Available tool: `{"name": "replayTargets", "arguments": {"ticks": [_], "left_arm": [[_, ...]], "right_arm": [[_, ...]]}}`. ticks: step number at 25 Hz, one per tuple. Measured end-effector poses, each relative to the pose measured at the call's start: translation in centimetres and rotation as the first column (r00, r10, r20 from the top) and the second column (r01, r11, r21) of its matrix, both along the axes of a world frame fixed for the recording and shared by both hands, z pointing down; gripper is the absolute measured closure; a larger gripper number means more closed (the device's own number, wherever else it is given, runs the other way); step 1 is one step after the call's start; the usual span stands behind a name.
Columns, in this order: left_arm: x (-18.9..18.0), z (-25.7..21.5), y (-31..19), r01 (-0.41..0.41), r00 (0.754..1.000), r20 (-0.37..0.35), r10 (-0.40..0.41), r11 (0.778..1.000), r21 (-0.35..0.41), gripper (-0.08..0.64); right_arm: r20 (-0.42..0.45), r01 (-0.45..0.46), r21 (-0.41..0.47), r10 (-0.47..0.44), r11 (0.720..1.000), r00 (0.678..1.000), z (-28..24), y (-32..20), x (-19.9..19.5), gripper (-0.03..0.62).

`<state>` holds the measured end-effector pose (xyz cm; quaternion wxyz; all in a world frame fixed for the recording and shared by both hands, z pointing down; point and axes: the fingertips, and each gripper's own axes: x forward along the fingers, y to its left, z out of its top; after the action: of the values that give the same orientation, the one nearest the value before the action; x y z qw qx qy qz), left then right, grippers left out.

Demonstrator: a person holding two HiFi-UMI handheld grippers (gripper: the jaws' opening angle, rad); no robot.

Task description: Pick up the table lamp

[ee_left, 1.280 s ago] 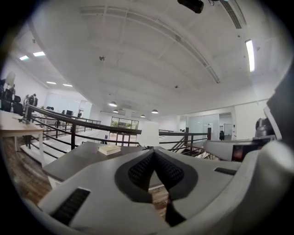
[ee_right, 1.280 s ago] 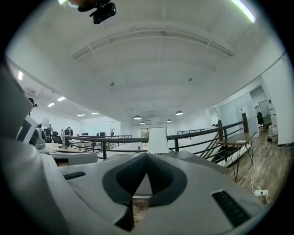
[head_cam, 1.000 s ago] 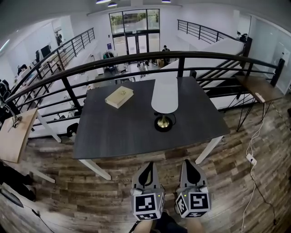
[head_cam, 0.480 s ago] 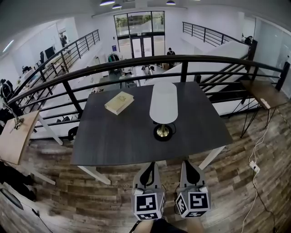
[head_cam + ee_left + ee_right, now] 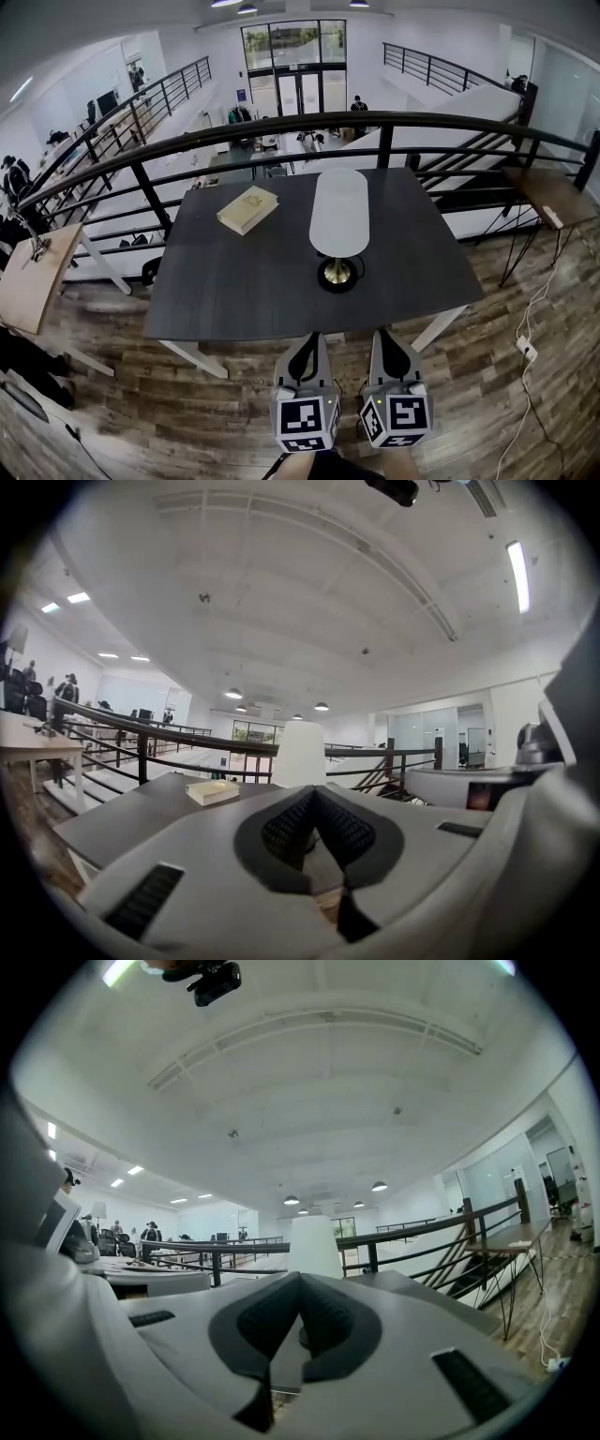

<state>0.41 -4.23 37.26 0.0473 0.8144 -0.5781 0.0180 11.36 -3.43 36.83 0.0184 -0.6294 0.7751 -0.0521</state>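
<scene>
White-shaded table lamp [image 5: 338,214] stands at frame centre on the dark table [image 5: 234,281], well apart from the left gripper [image 5: 304,341] and right gripper [image 5: 392,339] at bottom (both pressed together, empty); arriving unopened, they could topple it.

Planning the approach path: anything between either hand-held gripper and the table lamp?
Nothing visible does. The left hand-held gripper and right hand-held gripper, both shut, are just short of the near edge of the table; only bare tabletop lies before the table lamp. The book lies left of it, off a straight reach.
</scene>
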Motion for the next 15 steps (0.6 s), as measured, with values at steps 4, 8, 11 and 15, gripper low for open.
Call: {"name": "replayTargets", "arguments": {"ticks": [4,8,11,15], "left_arm": [[0.2,-0.2,-0.6,0.0,1.0,-0.003,0.0,1.0,0.002,0.541],[0.2,0.1,-1.1,0.005,1.0,-0.011,-0.005,1.0,-0.003,0.541],[0.5,0.4,-1.8,-0.006,1.0,-0.016,0.006,1.0,-0.008,0.54],[0.4,1.4,-3.2,-0.009,1.0,-0.02,0.008,1.0,-0.03,0.541]], "right_arm": [[0.001,0.009,-0.002,-0.009,1.0,1.0,0.0,-0.5,-0.2,0.6],[0.006,0.008,-0.004,-0.008,1.0,1.0,0.4,-1.1,-0.2,0.6],[0.007,0.008,-0.012,-0.008,1.0,1.0,0.9,-1.9,-0.2,0.599],[0.009,0.004,-0.026,-0.004,1.0,1.0,1.6,-3.3,-0.3,0.6]]}}
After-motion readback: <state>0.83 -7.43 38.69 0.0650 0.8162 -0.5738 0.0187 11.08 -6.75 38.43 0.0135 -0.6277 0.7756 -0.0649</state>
